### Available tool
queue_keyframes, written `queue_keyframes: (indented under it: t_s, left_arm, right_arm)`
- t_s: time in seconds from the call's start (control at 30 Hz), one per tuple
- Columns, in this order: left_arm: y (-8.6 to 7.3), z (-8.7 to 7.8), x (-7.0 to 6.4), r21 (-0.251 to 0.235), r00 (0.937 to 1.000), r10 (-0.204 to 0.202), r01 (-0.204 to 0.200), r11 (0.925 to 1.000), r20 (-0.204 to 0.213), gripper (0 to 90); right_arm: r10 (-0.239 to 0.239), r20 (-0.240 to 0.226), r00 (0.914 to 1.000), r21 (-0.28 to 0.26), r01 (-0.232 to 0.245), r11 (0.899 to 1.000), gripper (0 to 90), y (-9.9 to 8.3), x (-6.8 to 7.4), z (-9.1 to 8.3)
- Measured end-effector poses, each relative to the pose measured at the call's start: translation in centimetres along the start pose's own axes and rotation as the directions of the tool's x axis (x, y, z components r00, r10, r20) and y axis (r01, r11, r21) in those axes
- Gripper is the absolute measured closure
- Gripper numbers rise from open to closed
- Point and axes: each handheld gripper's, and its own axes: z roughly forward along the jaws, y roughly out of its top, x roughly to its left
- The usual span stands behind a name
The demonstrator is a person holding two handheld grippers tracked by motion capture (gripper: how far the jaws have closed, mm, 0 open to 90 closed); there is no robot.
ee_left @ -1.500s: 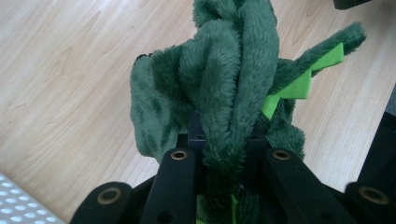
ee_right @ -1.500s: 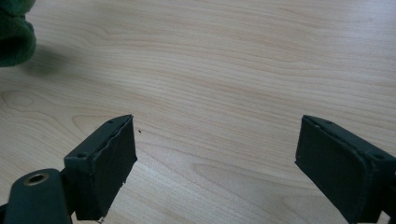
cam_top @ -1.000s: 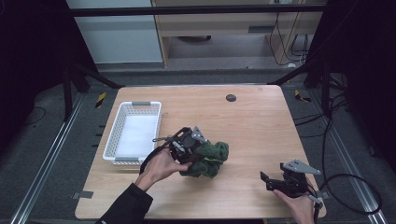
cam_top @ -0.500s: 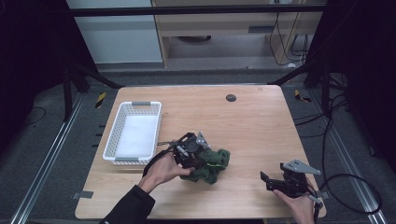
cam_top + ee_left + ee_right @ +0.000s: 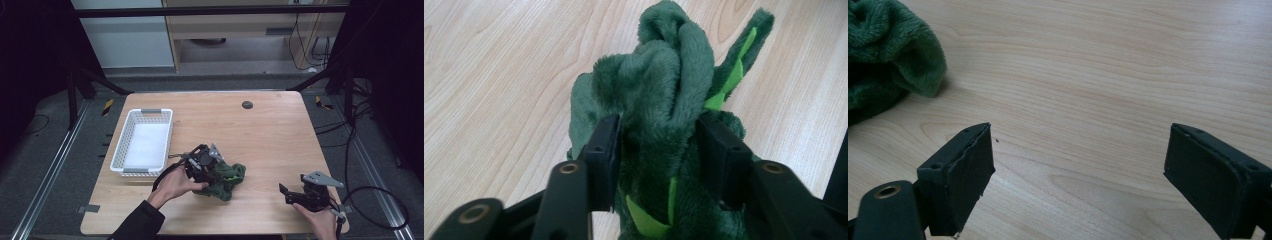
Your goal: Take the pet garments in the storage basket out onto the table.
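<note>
the left gripper [image 5: 659, 145] pinches a fold of the green plush toy [image 5: 664, 100] between its jaws — the toy lies on the bench [image 5: 260, 130] near the front edge, left of centre. the right gripper [image 5: 1078, 175] is wide open and holds nothing — low at the front right corner, well apart from the toy.

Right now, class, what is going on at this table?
A person works with a gripper in each hand. The left gripper has its fingers closed on a green plush toy lying on the wooden table, beside a white basket. The right gripper waits open near the table's front edge, holding nothing.
</note>
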Motion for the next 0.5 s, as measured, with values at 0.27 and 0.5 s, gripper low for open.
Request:
queue_keyframes:
  t_s: [0.27,0.5]
  left_arm:
    - [-0.43,-0.28,-0.01,-0.021,1.0000,-0.009,0.009,0.9997,0.001,42.9]
    - [-1.03,-0.89,-0.02,-0.069,0.9996,-0.022,0.023,0.9973,0.017,32.9]
  right_arm:
    - [-0.001,0.003,1.0000,0.000,0.001,1.000,12.3,-0.02,-0.02,0.03]
    - [0.003,0.006,1.0000,0.000,-0.003,1.000,12.1,-0.05,-0.10,0.00]
